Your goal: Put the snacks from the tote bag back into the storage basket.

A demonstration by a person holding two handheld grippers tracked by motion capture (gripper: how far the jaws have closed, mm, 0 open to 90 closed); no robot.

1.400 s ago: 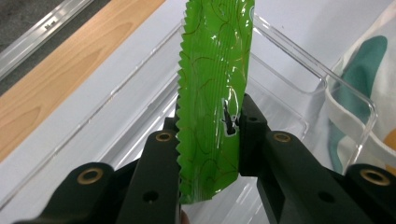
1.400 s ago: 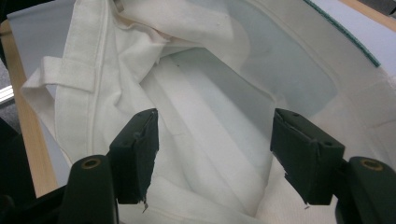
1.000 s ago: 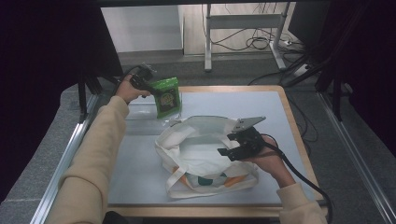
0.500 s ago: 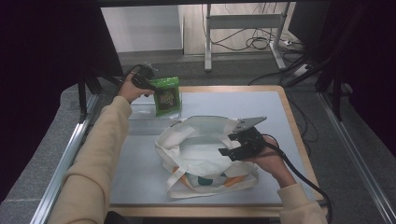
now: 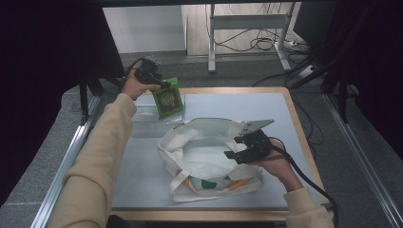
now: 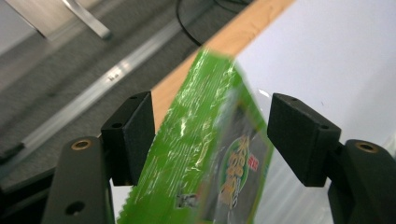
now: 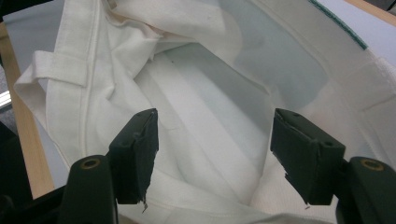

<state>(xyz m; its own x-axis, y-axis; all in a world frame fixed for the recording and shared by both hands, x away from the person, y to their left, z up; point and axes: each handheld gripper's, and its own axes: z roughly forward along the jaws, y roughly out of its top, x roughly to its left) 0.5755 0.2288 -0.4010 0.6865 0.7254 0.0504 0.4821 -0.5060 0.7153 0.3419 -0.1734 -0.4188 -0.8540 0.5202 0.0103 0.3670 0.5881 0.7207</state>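
Two containers matter here, so I'll use the white tote bag (image 5: 209,156) as the landmark. It lies near the middle of the desk (image 5: 294,123) with its mouth gaping toward the far side — from the right tool's camera the inside (image 7: 224,93) looks like bare white cloth, with folds and a handle strap but no item that I can make out. Some orange and teal print shows on the bag's near side.

Beyond the bag's far left corner sits a clear plastic box (image 5: 157,116), and a green snack packet (image 5: 168,97) stands up at it, leaning a bit. I can't tell whether the packet's bottom edge is inside the box or just behind its wall.

Left tool (image 5: 159,84) is up at the packet's top edge. Its jaws have just been opening — in its own view the packet (image 6: 205,154) sits between the pads (image 6: 135,135), brushing or nearly brushing the left one and clear of the right, so nothing is pinched.

Right tool (image 5: 240,153) is at the bag's right rim, jaws spread wide over the opening and pointing into it, with the cloth lying between and below them, not clamped.
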